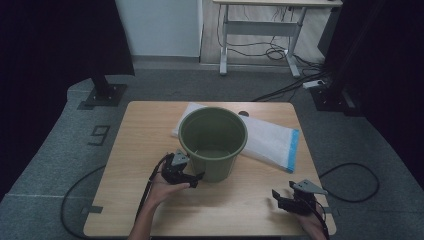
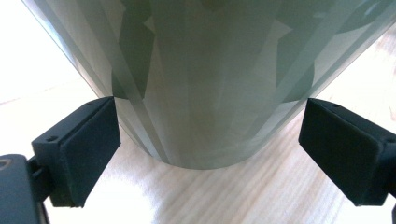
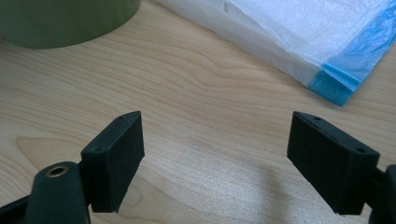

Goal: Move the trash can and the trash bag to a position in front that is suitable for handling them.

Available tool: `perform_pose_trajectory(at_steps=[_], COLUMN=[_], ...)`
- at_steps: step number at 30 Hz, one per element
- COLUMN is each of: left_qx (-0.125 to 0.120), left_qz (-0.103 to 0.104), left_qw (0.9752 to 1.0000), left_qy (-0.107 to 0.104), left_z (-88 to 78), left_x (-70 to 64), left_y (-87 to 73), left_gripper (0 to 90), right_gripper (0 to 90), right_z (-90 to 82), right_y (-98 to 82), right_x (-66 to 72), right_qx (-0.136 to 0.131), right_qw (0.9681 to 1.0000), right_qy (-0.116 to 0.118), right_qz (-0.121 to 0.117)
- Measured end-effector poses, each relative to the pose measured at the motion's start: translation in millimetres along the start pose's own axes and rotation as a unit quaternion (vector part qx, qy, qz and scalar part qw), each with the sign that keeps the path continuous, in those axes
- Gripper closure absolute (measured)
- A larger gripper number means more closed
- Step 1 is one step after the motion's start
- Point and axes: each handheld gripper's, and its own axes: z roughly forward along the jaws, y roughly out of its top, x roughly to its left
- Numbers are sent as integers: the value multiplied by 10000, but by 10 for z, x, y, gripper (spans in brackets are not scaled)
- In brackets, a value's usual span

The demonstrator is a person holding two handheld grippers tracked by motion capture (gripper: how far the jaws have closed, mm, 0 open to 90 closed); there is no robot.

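One green bucket (image 2: 205, 84) between wide left hand-held gripper (image 2: 208, 140) jaws.

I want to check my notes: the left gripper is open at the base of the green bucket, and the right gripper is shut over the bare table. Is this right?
Not quite. The right gripper is open, not shut: the right gripper view shows its jaws wide apart over the table. The left gripper is indeed open at the green bucket.

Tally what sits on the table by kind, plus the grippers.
Green bucket: 1
White plastic bag with blue strip: 1
Grippers: 2, the left gripper and the right gripper
Total: 4
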Motion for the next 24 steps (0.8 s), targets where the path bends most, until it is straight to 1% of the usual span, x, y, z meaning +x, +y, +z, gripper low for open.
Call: perform_pose_trajectory(at_steps=[3,6,8,9,10,12,13,14,15,16,18,19,20,21,22,23,24], left_qx=[-32,-47,-88,-106,-106,-119,-70,-70,-38,-38,9,24,24,27,27,62,62], left_qz=[28,24,20,32,32,-8,-68,-68,-93,-93,-131,-139,-139,-190,-190,-200,-200], left_qw=[10000,10000,9999,9999,9999,9999,9999,9999,9998,9998,9998,9997,9997,9996,9996,9996,9996], left_qy=[44,43,60,69,69,95,129,129,146,146,154,187,187,186,186,209,209], left_z=[7,-4,-37,-81,-81,-138,-173,-173,-214,-214,-252,-285,-285,-313,-313,-342,-342], left_x=[-8,-12,-23,-31,-31,-33,-26,-26,-21,-21,-17,-12,-12,-2,-2,8,8], left_y=[42,50,48,38,38,7,-37,-37,-96,-96,-160,-227,-227,-292,-292,-345,-345], left_gripper=[57,61,67,66,66,66,59,59,59,59,59,59,58,59,58,56,57], right_gripper=[181,182,182,181,181,181,181,181,181,181,181,181,181,181,181,181,181], right_z=[-3,-8,-12,-18,-18,-24,-26,-26,-30,-30,-32,-29,-29,-23,-23,-19,-19], right_y=[-1,1,2,2,2,1,5,5,8,8,7,5,5,3,3,2,2], right_x=[0,-4,-9,-11,-11,-17,-23,-23,-28,-28,-31,-30,-30,-26,-26,-23,-23], right_qx=[5,-6,-12,-20,-20,-28,-29,-29,-33,-33,-32,-18,-18,-6,-6,3,3], right_qw=[10000,10000,10000,10000,10000,10000,10000,10000,10000,10000,10000,10000,10000,10000,10000,10000,10000], right_qy=[-1,-8,-11,-16,-16,-6,5,5,-1,-1,-11,-15,-15,-16,-16,-16,-16], right_qz=[-7,-12,-3,3,3,8,27,27,49,49,48,44,44,39,39,30,30])
